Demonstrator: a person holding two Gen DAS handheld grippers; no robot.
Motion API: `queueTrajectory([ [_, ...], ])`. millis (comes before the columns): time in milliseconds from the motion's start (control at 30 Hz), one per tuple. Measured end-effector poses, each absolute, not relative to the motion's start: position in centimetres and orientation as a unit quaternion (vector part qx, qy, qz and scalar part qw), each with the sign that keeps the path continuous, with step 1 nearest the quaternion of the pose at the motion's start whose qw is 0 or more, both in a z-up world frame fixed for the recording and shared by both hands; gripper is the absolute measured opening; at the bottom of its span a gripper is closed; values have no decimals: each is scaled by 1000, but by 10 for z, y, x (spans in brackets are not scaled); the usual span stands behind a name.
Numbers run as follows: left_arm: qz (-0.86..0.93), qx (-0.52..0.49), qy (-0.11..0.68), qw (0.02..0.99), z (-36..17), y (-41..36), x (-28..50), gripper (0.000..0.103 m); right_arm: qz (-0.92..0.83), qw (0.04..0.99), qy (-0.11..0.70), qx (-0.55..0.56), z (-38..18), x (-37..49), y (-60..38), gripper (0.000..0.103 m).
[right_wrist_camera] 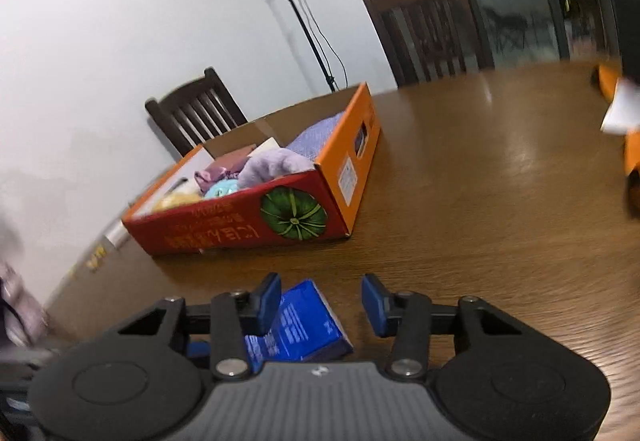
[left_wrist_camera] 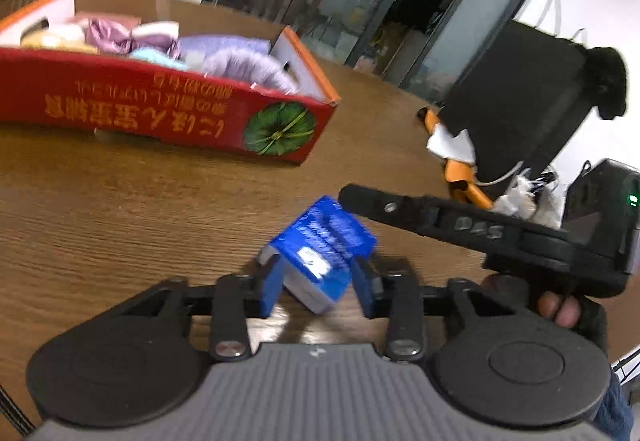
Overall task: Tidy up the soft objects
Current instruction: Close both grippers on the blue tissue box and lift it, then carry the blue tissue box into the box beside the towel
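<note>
One blue tissue pack (left_wrist_camera: pixel 320 261) is the piece in play, low in the centre of the left wrist view, tilted up on a corner off the wooden table (left_wrist_camera: pixel 120 221). The left gripper (left_wrist_camera: pixel 316 289) has it between its blue pads (left_wrist_camera: pixel 270 289), fingers drawn in narrow and looking pressed on the pack's lower sides, which would explain the tilt: it reads as a pinch made at an angle. Coming in from the right of that frame, the right gripper (left_wrist_camera: pixel 348 197) lays a black finger along the pack's upper edge, steadying it, I'd say. From the right wrist view the pack (right_wrist_camera: pixel 300 325) sits low and left of centre, beside the left pad (right_wrist_camera: pixel 266 305); the right gripper (right_wrist_camera: pixel 320 305) has its fingers half spread and gripping nothing, the far pad well clear. Upper left in the left view sits the red and orange cardboard box (left_wrist_camera: pixel 160 109), already stocked with lilac, pink and pale blue soft things (left_wrist_camera: pixel 240 65); that looks like the pack's destination, well apart across bare wood. An orange tool (left_wrist_camera: pixel 460 169) lies off at mid right, out of the action.
</note>
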State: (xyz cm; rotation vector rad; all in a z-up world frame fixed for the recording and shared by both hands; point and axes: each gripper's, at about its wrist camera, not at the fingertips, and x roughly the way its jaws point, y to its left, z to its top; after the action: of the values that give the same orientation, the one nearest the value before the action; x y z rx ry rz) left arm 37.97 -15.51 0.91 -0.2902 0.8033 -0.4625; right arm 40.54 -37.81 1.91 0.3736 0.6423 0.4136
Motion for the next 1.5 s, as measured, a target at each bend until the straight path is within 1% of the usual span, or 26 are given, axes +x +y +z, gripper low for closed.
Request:
queueTrajectory([
  [67,-219,-141,382,887,5,-149,384,28,214,902,320,198,10,408,-382,37],
  [100,-218,-144,379,888,4,-144,386,25,210,900,330,192,10,407,-381,34],
  [167,-203,-149,372,893,4,-134,388,24,233,895,333,186,11,402,-376,30],
  [233,-185,-152,368,898,4,-124,388,26,255,889,337,176,12,397,-367,30],
  [300,-178,-180,373,893,4,-113,389,29,253,893,336,161,13,394,-360,32],
  [333,-185,-189,376,888,5,-110,391,32,250,894,338,155,13,394,-358,33],
  [367,-190,-193,376,886,5,-109,391,39,248,894,340,155,12,394,-357,34],
  [400,-193,-194,373,887,6,-109,392,41,246,894,342,155,12,395,-356,34],
  [467,-201,-185,370,888,6,-114,392,42,246,893,341,160,12,395,-360,34],
  [533,-203,-182,382,883,2,-122,397,41,239,896,337,165,12,396,-364,35],
  [600,-200,-179,384,883,-1,-128,400,36,228,898,334,174,11,397,-369,35],
  [667,-200,-184,385,882,-2,-129,401,34,229,895,337,181,8,399,-371,35],
  [733,-198,-188,383,882,-3,-129,399,33,235,893,338,182,7,399,-370,30],
  [767,-195,-188,383,883,-3,-128,395,31,241,892,336,182,7,399,-368,25],
  [867,-188,-183,387,884,2,-125,379,30,244,890,336,186,7,393,-363,23],
  [1133,-202,-164,369,892,21,-101,314,30,222,904,313,189,13,312,-332,23],
  [1233,-207,-167,341,902,40,-94,313,30,225,911,296,178,30,302,-324,23],
  [1300,-214,-167,311,911,61,-91,323,30,226,922,271,157,52,303,-318,23],
  [1400,-226,-174,273,919,96,-88,357,30,224,938,236,121,90,320,-312,23],
  [1500,-235,-177,248,923,122,-91,406,30,210,950,210,95,122,359,-308,23],
])
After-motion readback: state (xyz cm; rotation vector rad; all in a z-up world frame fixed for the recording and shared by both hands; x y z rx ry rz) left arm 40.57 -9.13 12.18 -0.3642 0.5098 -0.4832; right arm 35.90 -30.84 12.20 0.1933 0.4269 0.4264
